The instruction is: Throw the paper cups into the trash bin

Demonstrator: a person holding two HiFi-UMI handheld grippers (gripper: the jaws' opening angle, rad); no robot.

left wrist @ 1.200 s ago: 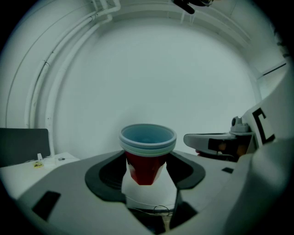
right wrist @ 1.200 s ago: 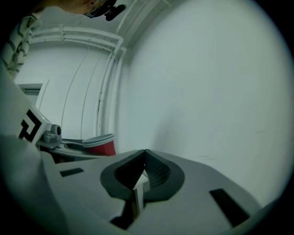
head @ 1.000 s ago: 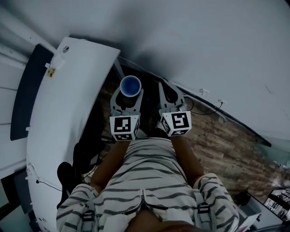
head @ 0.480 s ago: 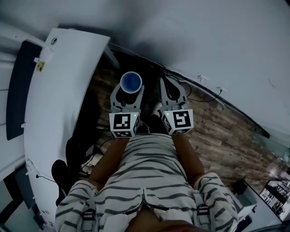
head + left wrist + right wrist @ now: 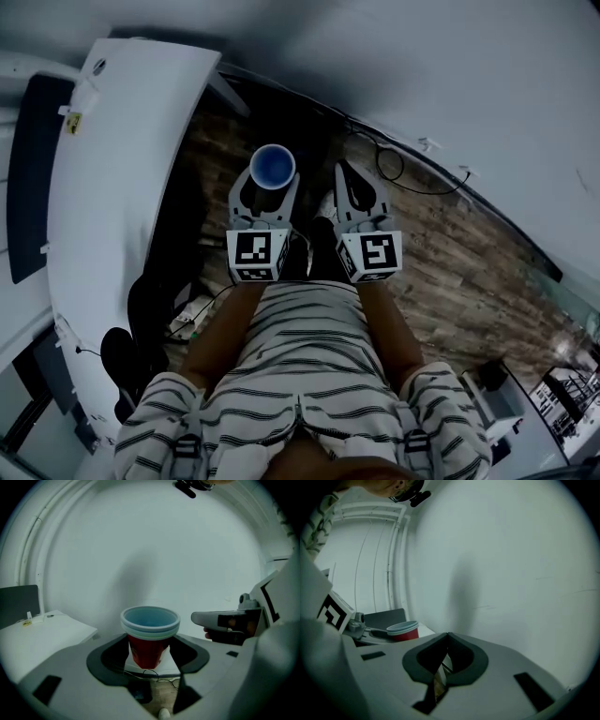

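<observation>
Cups [image 5: 150, 629], stacked and upright with mouths up, clamped by the red wall between the wide-set jaws of the left gripper [image 5: 270, 187], just right of the table [image 5: 112, 206]; right gripper [image 5: 447, 635], closed and empty, farther right; no bin in view.

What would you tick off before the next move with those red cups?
1. Paper cups gripped by left gripper: ok, its jaws press both sides.
2. Cups upright: ok, rim faces up.
3. Right gripper free: ok, jaws together, nothing between.
4. Trash bin in sight: not ok, no view shows one.
5. Cups clear of white table: ok, they hang over the wooden floor.
</observation>
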